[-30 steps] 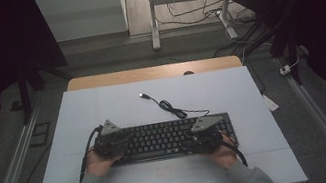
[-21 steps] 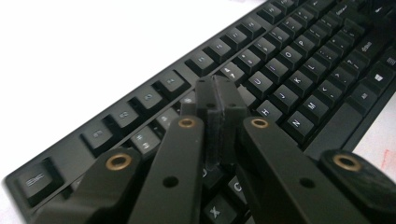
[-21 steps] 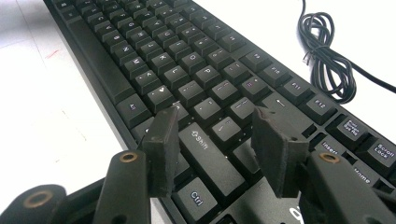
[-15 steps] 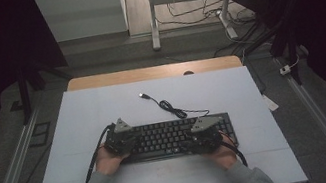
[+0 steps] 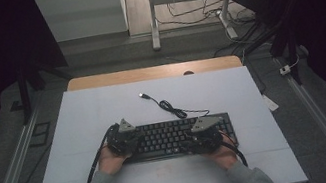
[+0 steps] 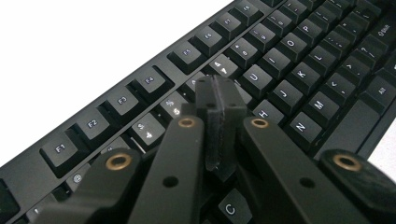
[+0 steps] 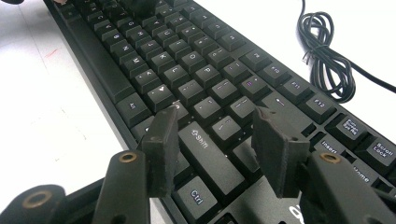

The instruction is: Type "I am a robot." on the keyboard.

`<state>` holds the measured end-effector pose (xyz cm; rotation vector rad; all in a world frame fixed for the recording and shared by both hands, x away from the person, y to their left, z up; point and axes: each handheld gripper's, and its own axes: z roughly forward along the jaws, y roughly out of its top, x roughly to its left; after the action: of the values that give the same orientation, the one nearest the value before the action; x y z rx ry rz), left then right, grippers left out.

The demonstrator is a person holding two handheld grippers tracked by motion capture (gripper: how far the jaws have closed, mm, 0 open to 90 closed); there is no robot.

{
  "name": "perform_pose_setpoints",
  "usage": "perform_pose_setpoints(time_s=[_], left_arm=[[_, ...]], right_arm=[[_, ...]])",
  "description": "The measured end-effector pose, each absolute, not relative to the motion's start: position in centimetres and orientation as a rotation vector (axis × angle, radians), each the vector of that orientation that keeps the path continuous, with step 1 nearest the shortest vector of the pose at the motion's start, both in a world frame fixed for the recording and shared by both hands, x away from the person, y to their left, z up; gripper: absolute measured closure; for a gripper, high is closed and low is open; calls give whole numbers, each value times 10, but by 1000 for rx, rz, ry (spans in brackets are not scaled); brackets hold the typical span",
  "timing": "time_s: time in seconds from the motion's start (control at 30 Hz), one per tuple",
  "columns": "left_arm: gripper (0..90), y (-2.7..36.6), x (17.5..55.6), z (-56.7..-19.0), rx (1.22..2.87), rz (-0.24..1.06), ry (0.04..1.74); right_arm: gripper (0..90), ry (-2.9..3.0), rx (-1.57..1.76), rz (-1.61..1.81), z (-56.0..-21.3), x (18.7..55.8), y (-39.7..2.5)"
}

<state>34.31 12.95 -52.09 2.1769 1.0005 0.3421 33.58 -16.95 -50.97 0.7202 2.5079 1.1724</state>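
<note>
The black keyboard [image 5: 179,137] lies flat near the front edge of the white desk [image 5: 103,107], its coiled cable [image 5: 168,105] just behind it. The left claw [image 6: 222,128] is closed, pads pressed together, empty, above the number row. The right claw [image 7: 217,144] stands open, empty, straddling the right Shift key [image 7: 208,151].

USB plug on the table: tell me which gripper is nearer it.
Left. The left gripper sits on the keyboard's left end, below and just left of the USB plug; the right gripper sits farther right and lower.
</note>
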Motion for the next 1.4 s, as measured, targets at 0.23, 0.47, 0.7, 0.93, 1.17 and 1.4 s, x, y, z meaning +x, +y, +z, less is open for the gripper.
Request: perform_pose_setpoints(time_s=[0.23, 0.47, 0.7, 0.93, 1.17, 1.4], left_arm=[[890, 128, 343, -522, 2180, 349, 1001], [773, 143, 338, -508, 2089, 355, 1015], [445, 161, 331, -500, 2092, 336, 1081], [345, 173, 314, -501, 2090, 338, 1108], [321, 184, 299, -502, 2057, 347, 1131], [319, 195, 291, -505, 2039, 359, 1148]], right_arm=[[513, 2507, 719, 1176, -509, 335, -169], [513, 2498, 722, 1185, -509, 336, -171], [509, 2494, 724, 1178, -509, 337, -171], [509, 2486, 732, 1177, -509, 340, -173], [509, 2485, 737, 1177, -509, 342, -175], [509, 2483, 742, 1177, -509, 342, -175]])
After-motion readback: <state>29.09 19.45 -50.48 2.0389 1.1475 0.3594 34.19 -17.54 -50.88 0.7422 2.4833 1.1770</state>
